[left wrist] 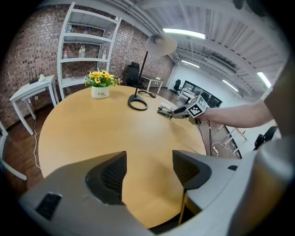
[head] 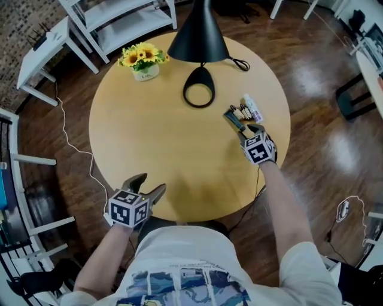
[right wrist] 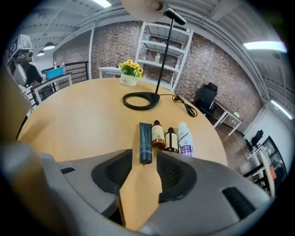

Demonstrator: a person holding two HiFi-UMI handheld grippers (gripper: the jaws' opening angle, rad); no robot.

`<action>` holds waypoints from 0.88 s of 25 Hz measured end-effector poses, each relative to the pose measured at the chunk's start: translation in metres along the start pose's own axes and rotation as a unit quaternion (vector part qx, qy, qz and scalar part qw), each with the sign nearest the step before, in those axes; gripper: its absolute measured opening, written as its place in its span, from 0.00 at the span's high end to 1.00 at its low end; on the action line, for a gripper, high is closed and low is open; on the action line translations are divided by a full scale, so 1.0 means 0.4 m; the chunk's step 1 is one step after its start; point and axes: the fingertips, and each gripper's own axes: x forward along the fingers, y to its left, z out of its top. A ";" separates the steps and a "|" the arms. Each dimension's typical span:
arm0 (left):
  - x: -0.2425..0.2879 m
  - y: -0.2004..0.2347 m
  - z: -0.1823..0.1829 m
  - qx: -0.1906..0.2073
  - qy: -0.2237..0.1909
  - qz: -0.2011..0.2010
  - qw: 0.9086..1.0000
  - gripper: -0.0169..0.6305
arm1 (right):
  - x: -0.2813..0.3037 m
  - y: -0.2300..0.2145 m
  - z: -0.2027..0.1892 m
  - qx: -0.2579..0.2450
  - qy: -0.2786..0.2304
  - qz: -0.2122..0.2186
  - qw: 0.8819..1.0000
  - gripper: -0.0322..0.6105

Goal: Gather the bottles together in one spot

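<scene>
Four bottles lie side by side on the round wooden table (head: 137,131): a dark tube (right wrist: 145,142), an amber bottle (right wrist: 158,135), a small dark bottle (right wrist: 171,139) and a white bottle (right wrist: 185,138). In the head view they sit at the table's right, the tube (head: 233,120) nearest my right gripper (head: 246,132). The right gripper (right wrist: 144,161) is open. Its fingertips flank the tube's near end with a slim gap on the left side. My left gripper (head: 145,186) rests near the table's front edge, open wide and empty (left wrist: 148,168).
A black lamp with a ring base (head: 198,87) and a wide shade (head: 198,33) stands just behind the bottles, its cable (head: 239,63) trailing right. A sunflower pot (head: 144,61) sits at the far left. White shelves (head: 119,18) and a side table (head: 42,51) stand beyond the table.
</scene>
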 end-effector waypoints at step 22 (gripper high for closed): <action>0.079 -0.020 0.072 0.038 -0.005 -0.031 0.999 0.50 | 0.040 0.033 0.001 0.006 -0.002 0.083 0.996 0.76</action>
